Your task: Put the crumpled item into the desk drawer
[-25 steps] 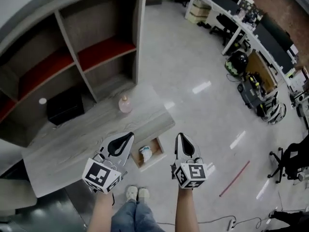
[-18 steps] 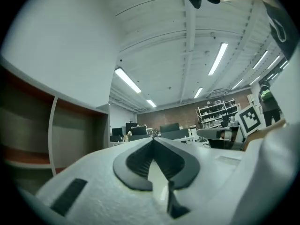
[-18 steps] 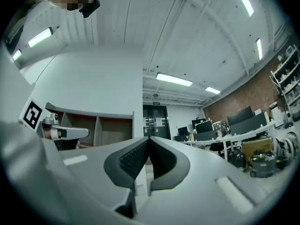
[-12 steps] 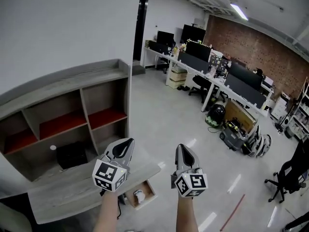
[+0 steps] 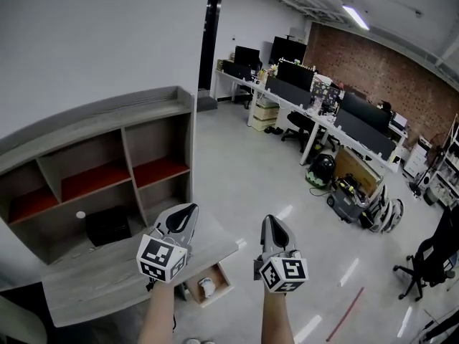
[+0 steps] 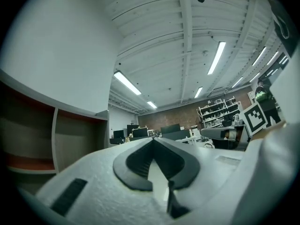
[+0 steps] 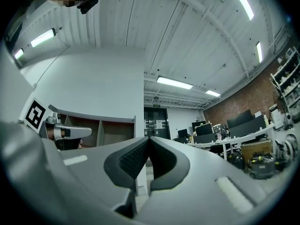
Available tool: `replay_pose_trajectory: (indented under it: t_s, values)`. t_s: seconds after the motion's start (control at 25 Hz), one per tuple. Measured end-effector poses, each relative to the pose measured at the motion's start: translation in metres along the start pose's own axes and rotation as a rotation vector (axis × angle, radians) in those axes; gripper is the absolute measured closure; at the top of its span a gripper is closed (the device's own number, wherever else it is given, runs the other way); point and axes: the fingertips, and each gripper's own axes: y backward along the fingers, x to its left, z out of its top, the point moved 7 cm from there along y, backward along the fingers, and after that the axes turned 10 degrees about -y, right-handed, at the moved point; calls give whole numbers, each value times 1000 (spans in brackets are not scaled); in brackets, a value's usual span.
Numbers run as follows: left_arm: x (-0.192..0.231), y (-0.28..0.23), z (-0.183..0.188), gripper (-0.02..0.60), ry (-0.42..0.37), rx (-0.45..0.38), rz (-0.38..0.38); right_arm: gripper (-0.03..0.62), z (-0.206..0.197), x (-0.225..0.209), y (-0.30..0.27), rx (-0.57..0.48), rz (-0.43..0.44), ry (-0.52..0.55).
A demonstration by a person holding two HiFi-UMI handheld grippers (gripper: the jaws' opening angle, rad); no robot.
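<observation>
In the head view the desk point(image 5: 107, 282) lies low at the left, with its small drawer point(image 5: 221, 273) pulled open at the front edge. A white crumpled item point(image 5: 206, 288) lies inside the drawer. Both grippers are held up in the air above the desk's front, pointing away from me. My left gripper point(image 5: 189, 209) is shut with nothing in it, and its own view shows the tips point(image 6: 153, 139) meeting against the room beyond. My right gripper point(image 5: 267, 219) is shut and empty too, its tips point(image 7: 149, 138) together.
A grey shelf unit point(image 5: 107, 170) with red boards stands behind the desk, and a black box point(image 5: 107, 226) sits at its foot. Office desks with monitors point(image 5: 337, 113) and a black chair point(image 5: 434, 260) fill the right side. A red stick point(image 5: 346, 304) lies on the shiny floor.
The head view has swung up from the desk and floor to the shelf and the office. Both grippers stay raised and shut in the same part of the picture.
</observation>
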Motion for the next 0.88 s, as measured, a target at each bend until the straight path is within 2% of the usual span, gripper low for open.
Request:
replay_pose_trajectory:
  t_s: [0.88]
  values:
    - [-13,15,0,594,16,8,-19,583,3,9,17,18,-2,18]
